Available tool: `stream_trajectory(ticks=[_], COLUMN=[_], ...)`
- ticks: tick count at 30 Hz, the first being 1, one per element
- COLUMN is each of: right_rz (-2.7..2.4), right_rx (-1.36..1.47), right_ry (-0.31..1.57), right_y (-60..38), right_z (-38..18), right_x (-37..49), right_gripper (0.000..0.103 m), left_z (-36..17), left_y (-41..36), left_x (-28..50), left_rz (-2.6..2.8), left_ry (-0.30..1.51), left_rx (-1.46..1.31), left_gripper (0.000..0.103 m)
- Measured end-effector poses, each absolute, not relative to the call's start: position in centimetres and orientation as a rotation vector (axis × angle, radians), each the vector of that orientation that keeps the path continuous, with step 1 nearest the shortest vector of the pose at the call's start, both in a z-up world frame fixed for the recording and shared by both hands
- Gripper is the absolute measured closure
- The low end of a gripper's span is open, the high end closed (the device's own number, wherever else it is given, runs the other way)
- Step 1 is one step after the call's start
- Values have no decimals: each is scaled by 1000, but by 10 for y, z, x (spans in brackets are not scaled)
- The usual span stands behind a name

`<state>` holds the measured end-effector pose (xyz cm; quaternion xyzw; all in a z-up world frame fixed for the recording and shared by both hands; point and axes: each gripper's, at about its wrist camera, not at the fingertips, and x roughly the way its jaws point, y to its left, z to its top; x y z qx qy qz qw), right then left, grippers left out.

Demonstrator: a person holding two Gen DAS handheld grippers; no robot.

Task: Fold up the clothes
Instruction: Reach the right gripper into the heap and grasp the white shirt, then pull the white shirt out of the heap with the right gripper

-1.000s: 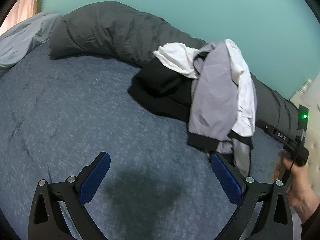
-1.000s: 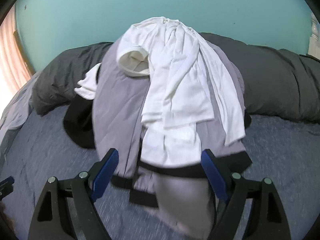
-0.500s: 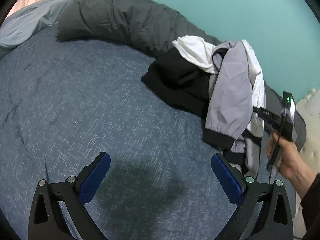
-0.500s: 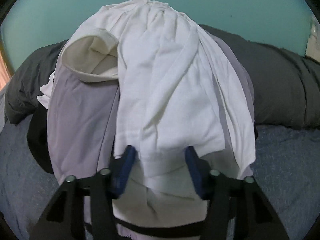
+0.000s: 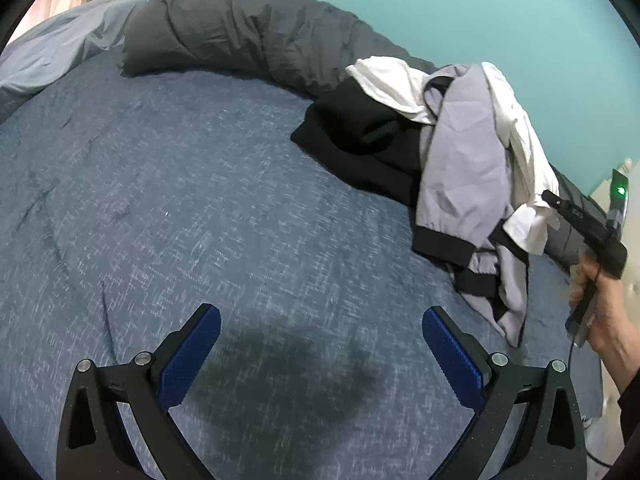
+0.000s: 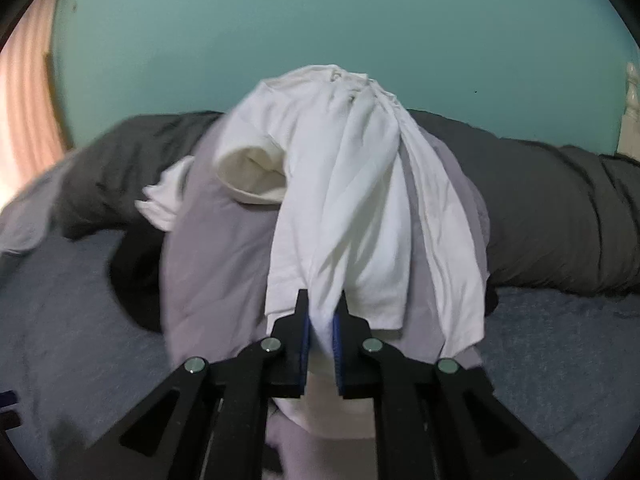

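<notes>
Right gripper (image 6: 320,318) pinches the white shirt (image 6: 352,200) atop the pile; left gripper (image 5: 320,344) hangs spread above the bed (image 5: 200,200); next, probably lifting the shirt clear.

No legible text, labels or numbers on anything here.

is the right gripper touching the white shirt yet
Touching. The right wrist view shows the right gripper with its jaws pinched on a fold of the white shirt.

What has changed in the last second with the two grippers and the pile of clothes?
The right gripper moved forward to the pile and closed on the white shirt. The left gripper stayed open above the blue bedspread, holding nothing. The grey jacket kept its place.
</notes>
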<state>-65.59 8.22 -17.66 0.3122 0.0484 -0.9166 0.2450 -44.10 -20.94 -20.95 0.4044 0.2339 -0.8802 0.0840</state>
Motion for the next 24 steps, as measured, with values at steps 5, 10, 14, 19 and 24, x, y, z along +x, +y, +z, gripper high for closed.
stream_trajectory(ticks=[5, 10, 14, 19, 24], right_rz=[-2440, -2382, -2335, -2281, -2261], right_rx=[867, 868, 874, 892, 902], right_ry=[79, 22, -9, -23, -34], right_y=[95, 103, 106, 113, 123], right_z=[-178, -181, -186, -198, -207], right_x=[-599, -535, -481, -414, -353], right_gripper=[94, 94, 94, 94, 94], left_z=[-201, -195, -192, -194, -192], left_y=[-191, -174, -165, -152, -141], left_x=[-409, -375, -346, -314, -282], left_rz=[-2648, -2675, -2693, -2735, -2784], left_ry=[691, 670, 668, 659, 621], left_rx=[1202, 1195, 1176, 1182, 1148], left_gripper=[0, 0, 0, 0, 0])
